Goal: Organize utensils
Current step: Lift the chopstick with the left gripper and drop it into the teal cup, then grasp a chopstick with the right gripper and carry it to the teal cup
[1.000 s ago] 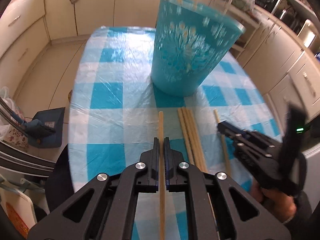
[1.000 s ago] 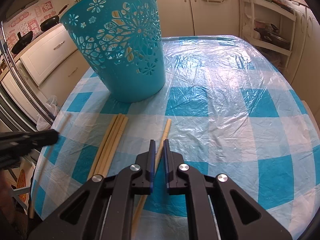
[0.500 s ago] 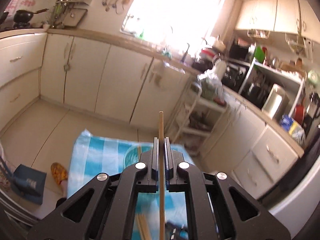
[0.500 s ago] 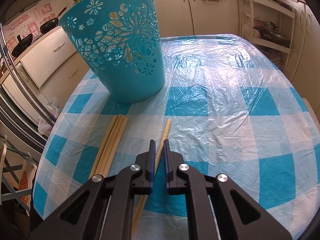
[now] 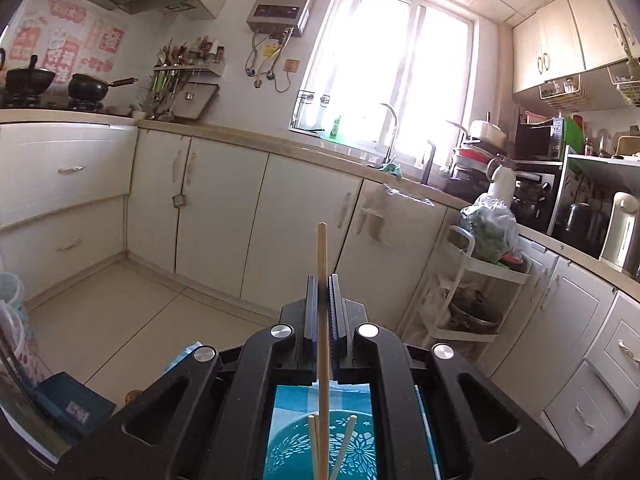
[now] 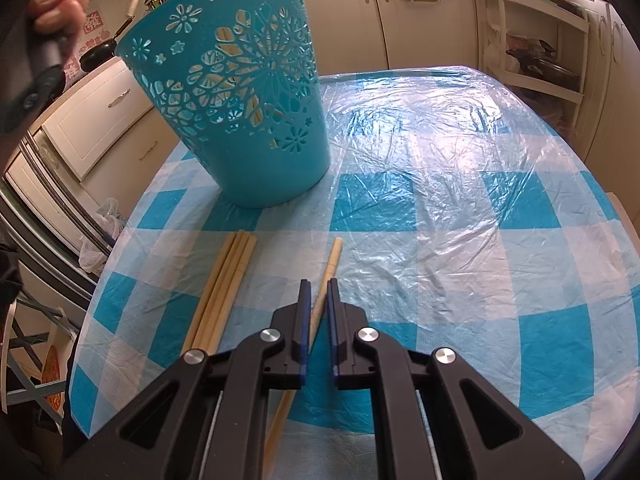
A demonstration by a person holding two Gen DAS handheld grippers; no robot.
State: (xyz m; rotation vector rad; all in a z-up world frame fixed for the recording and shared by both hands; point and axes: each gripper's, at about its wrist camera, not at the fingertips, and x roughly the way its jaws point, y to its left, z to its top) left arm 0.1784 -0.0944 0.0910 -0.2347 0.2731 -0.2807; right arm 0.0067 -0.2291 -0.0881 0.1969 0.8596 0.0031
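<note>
Left wrist view: my left fingers (image 5: 323, 312) are clamped tight on a single wooden chopstick (image 5: 322, 264), which runs straight up between the pads and pokes out past the tips toward the white kitchen cabinets (image 5: 224, 208). Its lower end passes down through the frame of the tool, over the open mouth of the turquoise basket (image 5: 292, 450) below me. Inside that basket I can see a few more chopsticks (image 5: 344, 446) leaning against one another.

From the right wrist view, the basket (image 6: 240, 92) stands upright on the far left part of the checked tabletop (image 6: 460, 208), which is covered with clear plastic film. Pale sticks show through its cut-out flower pattern. My left hand (image 6: 60, 4) appears at the top left corner, above the basket's rim, with a thin stick slanting up beside it.

My right fingers (image 6: 317, 304) sit low over the tabletop, set narrow with only a slim gap, and a lone chopstick (image 6: 326, 276) lies in that gap, pointing away toward the basket. I cannot tell whether the pads actually press on it. Just to the left of it, a bundle of three chopsticks (image 6: 224, 284) lies side by side and touching, near the basket's base.
</note>
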